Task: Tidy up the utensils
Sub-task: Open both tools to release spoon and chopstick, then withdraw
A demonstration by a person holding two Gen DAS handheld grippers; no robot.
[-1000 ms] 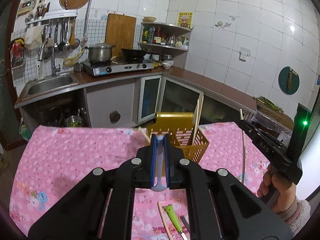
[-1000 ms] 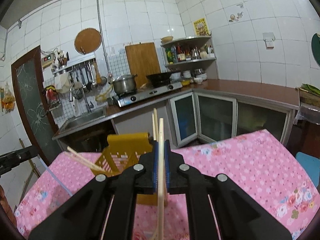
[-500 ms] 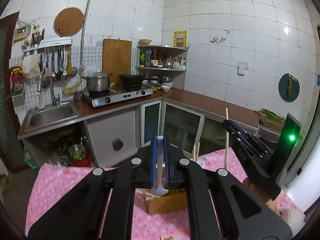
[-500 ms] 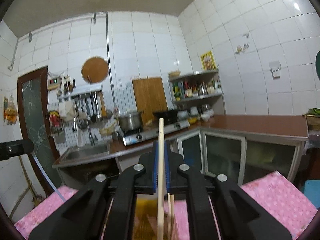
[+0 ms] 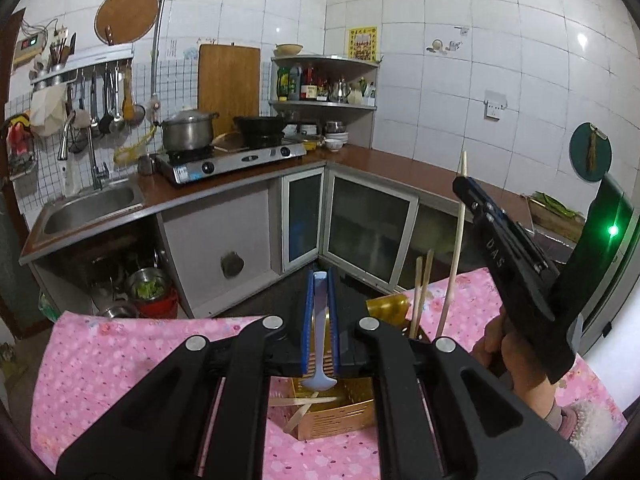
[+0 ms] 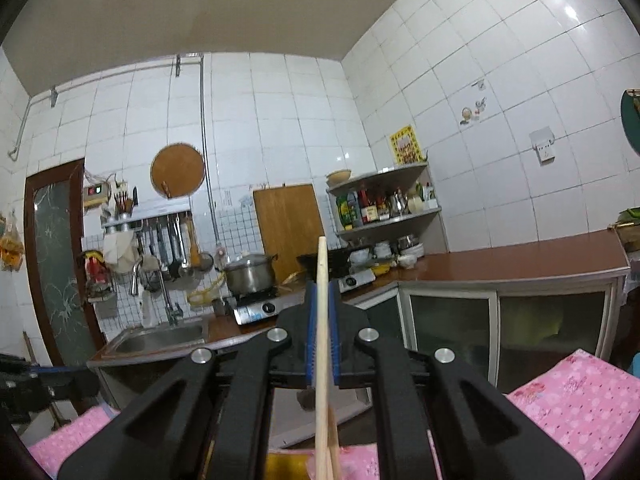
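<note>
Over the yellow basket (image 5: 340, 412) on the pink counter (image 5: 120, 364), the left claw (image 5: 320, 280) pinches a blue spoon (image 5: 319, 340), bowl down. The right claw (image 6: 322, 292) grips a chopstick (image 6: 321, 340) upright beside two standing in the basket.

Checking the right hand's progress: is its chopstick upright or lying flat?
Upright. The chopstick stands nearly vertical in the right gripper, lower end dipping toward the yellow holder.
</note>
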